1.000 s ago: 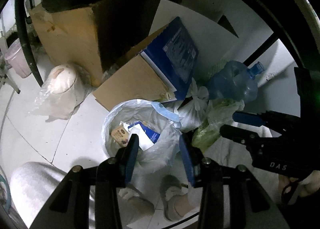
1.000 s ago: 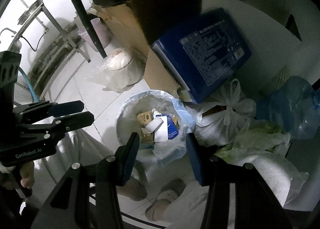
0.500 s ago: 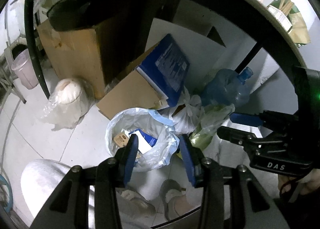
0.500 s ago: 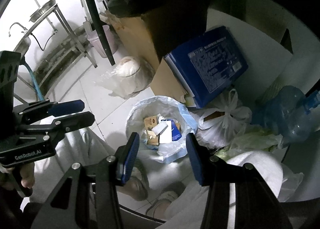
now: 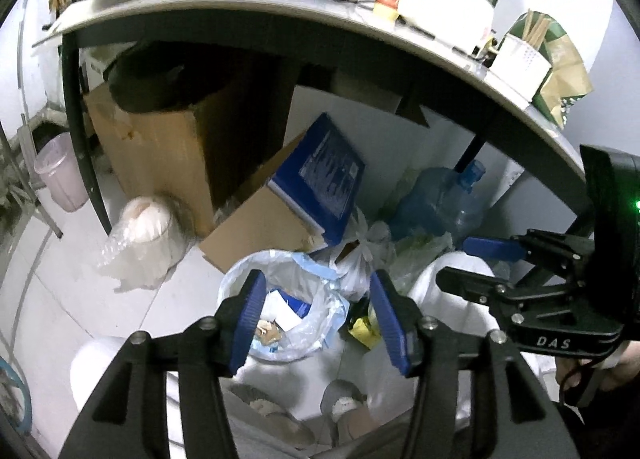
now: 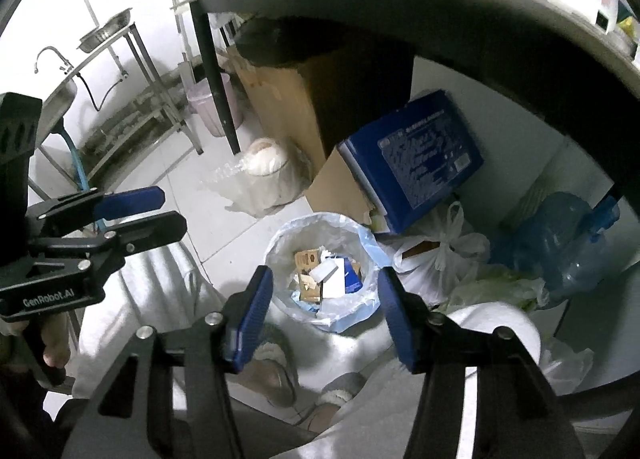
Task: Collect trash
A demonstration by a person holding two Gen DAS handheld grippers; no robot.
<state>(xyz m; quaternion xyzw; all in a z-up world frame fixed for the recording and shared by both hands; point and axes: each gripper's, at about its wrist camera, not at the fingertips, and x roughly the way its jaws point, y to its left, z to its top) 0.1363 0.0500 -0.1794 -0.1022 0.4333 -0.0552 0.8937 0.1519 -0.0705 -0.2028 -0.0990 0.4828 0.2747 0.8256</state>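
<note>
While both point down at the bin [image 6: 324,279], the left gripper [image 5: 316,319] and right gripper [image 6: 326,319] are opening. Nothing sits between either pair of jaws.

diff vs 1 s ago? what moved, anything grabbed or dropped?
Both cameras pulled up and back: the lined trash bin looks smaller and the tabletop above has come into view. The left gripper and right gripper are opening, with nothing between them. Nothing grabbed or dropped. The bin's contents, blue box and water jug are unmoved.
</note>
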